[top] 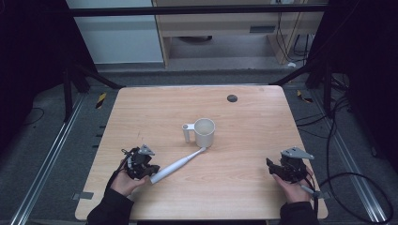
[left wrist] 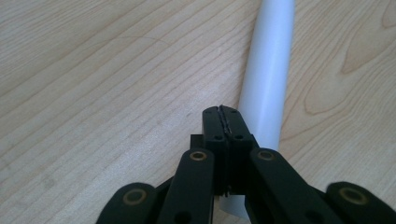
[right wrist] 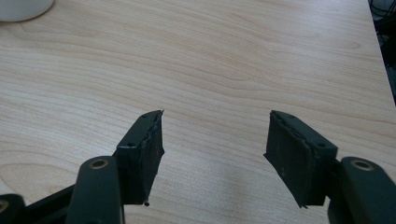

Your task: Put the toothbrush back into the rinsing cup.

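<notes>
Lying flat on the pale wood-grain bench [top: 244, 187], the white electric toothbrush [top: 177, 164] is a smooth matte cylinder that narrows to a thin neck, its small head touching the foot of the white mug [top: 204, 132], a plain round cup with a side handle. The left claw [top: 149, 169] sits at the thick handle end, just beside it; in the left gripper view its black jaws are pressed fully together with nothing between them, and the toothbrush [left wrist: 268, 79] runs up past their right side. The left hand [top: 124, 182] rests low on the bench, claw pointing toward the mug. The right claw [top: 271, 167] is well apart from the toothbrush, resting on the bench, its jaws parted over bare wood [right wrist: 215, 70], holding nothing, worn black pads [right wrist: 149, 154] showing ragged edges
</notes>
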`<state>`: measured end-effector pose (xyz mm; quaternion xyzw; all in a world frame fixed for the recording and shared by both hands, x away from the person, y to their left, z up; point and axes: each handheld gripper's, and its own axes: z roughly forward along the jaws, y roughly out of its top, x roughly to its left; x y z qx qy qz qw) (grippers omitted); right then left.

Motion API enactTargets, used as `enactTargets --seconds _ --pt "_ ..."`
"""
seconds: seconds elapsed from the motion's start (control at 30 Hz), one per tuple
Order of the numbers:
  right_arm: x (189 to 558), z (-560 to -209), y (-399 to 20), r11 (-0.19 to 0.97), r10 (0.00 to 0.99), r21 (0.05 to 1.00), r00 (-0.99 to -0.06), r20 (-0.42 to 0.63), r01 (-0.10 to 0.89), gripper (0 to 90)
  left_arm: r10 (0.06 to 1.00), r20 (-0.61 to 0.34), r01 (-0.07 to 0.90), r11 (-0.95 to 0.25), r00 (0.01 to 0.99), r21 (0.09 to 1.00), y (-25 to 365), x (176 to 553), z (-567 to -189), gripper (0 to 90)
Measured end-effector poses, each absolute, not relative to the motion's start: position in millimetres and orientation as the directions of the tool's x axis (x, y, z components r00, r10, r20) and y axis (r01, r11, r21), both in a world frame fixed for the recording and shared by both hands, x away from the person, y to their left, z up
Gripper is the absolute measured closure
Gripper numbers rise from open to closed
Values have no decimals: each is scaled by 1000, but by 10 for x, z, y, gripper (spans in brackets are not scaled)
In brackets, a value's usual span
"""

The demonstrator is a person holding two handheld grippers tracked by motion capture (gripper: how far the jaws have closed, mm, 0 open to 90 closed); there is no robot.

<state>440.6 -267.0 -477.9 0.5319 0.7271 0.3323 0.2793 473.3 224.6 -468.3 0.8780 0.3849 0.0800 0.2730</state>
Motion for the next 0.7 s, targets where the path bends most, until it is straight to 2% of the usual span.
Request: enactTargets --seconds 0.7 --pt "4400 -4775 -2671 211 960 782 -276 -52 587 365 695 -101 630 -569 712 529 2186 4571 -4718 891"
